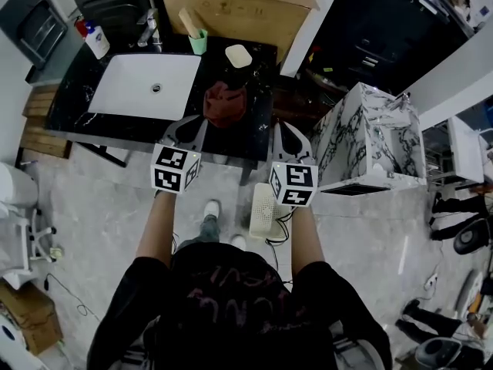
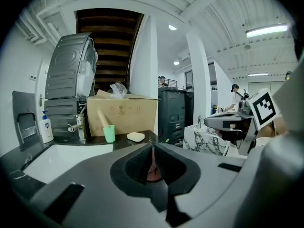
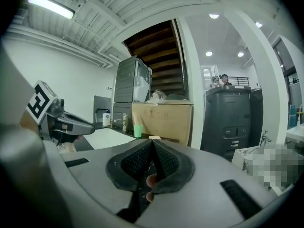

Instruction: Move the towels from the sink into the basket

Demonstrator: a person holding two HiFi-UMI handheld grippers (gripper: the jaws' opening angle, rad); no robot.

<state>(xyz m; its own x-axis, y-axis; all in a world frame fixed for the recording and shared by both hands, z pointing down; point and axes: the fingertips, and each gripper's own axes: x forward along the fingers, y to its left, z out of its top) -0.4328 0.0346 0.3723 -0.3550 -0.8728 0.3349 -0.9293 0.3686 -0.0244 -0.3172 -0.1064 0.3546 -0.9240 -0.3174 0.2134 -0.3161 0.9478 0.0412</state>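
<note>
A dark red towel [image 1: 225, 104] lies bunched on the black marble counter [image 1: 254, 133], just right of the white sink [image 1: 150, 85], whose basin shows nothing inside. My left gripper [image 1: 190, 127] hovers at the counter's front edge, just in front of the towel, jaws shut and empty. In the left gripper view a sliver of red towel [image 2: 151, 170] shows below the shut left gripper [image 2: 153, 147]. My right gripper [image 1: 291, 135] hangs to the towel's right, also shut, and holds nothing in the right gripper view [image 3: 152, 142]. A white slatted basket [image 1: 264, 210] stands on the floor below.
Behind the sink are a faucet [image 1: 150, 33], a soap bottle [image 1: 95, 40], a green cup [image 1: 198, 42] and a soap bar [image 1: 238, 55]. A cardboard box [image 1: 231, 6] sits at the back. A marble-patterned cabinet [image 1: 370, 141] stands to the right.
</note>
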